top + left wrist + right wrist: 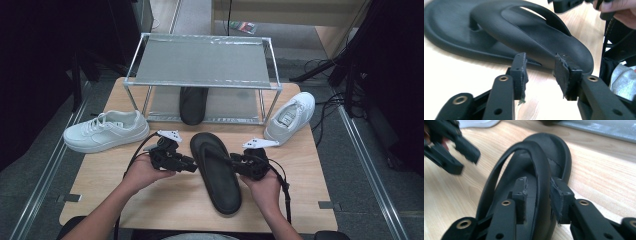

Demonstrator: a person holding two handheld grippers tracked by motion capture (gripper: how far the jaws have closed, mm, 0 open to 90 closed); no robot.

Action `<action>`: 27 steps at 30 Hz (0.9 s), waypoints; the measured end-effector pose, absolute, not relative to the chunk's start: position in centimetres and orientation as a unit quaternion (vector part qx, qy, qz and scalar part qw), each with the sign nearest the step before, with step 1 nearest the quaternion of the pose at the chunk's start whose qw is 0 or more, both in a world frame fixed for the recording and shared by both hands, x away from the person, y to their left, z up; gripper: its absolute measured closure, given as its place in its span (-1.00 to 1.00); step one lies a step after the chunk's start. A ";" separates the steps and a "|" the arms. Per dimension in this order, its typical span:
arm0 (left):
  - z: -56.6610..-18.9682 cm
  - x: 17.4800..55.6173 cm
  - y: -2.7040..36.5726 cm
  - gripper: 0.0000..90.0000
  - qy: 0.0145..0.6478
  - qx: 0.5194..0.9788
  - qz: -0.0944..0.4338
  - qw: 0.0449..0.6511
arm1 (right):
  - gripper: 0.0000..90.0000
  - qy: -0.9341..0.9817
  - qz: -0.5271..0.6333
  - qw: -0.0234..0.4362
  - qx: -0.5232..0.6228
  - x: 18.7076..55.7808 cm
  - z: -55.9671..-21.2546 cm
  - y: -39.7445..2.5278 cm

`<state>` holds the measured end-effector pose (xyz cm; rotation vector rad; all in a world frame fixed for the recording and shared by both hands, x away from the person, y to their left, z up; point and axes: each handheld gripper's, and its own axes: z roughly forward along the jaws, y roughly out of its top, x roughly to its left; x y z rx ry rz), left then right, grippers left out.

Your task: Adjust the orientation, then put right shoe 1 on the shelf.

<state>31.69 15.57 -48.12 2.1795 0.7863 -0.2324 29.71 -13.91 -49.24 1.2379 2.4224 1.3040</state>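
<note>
Bench of pale wood is carrying a two-tier metal shoe rack at its far edge. The rack's top shelf is lying bare, while a black sandal is sitting on the lower shelf, toe pointing toward the person.

White sneaker is resting on the bench to the left of the rack, and a second white sneaker is leaning near the rack's right front leg. Neither is on a shelf yet.

Second black sandal, the mate of the shelved one, is lying flat in the middle of the bench, just in front of the rack and between the person's two hands. This is the thing being worked on.

Right gripper is straddling the sandal's strap, with its jaws standing partly open on either side of it, near the strap but not clearly pressing it. Left gripper is hovering just beside the sandal's near edge, its jaws apart and holding nothing.

Judging from this layout, the work looks roughly a quarter done: one sandal is shelved, the second is about to be gripped but is not yet lifted, and both sneakers are waiting. Closing on the strap and carrying the sandal to the rack appears to be the step in hand.
</note>
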 end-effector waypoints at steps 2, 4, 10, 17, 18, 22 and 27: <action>-48.0 31.8 15.7 0.29 0.313 0.858 -0.091 0.397 | 0.47 0.803 0.428 0.063 0.411 29.7 -49.4 -13.8; -47.8 32.0 16.0 0.28 0.316 0.856 -0.090 0.400 | 0.43 0.803 0.424 0.065 0.414 29.7 -49.7 -13.6; -47.1 32.4 16.6 0.17 0.319 0.854 -0.075 0.405 | 0.37 0.808 0.407 0.075 0.419 29.5 -50.5 -13.3; -46.2 33.2 17.4 0.13 0.318 0.853 -0.067 0.410 | 0.38 0.806 0.401 0.081 0.427 29.6 -51.5 -12.9; -46.0 33.4 17.4 0.13 0.321 0.851 -0.063 0.410 | 0.39 0.805 0.401 0.080 0.429 29.7 -51.7 -12.9; -45.5 34.0 17.6 0.12 0.314 0.855 -0.053 0.408 | 0.41 0.797 0.409 0.083 0.436 30.0 -52.1 -13.1; -45.3 34.5 17.7 0.09 0.313 0.854 -0.050 0.412 | 0.52 0.794 0.414 0.090 0.435 30.0 -52.1 -13.1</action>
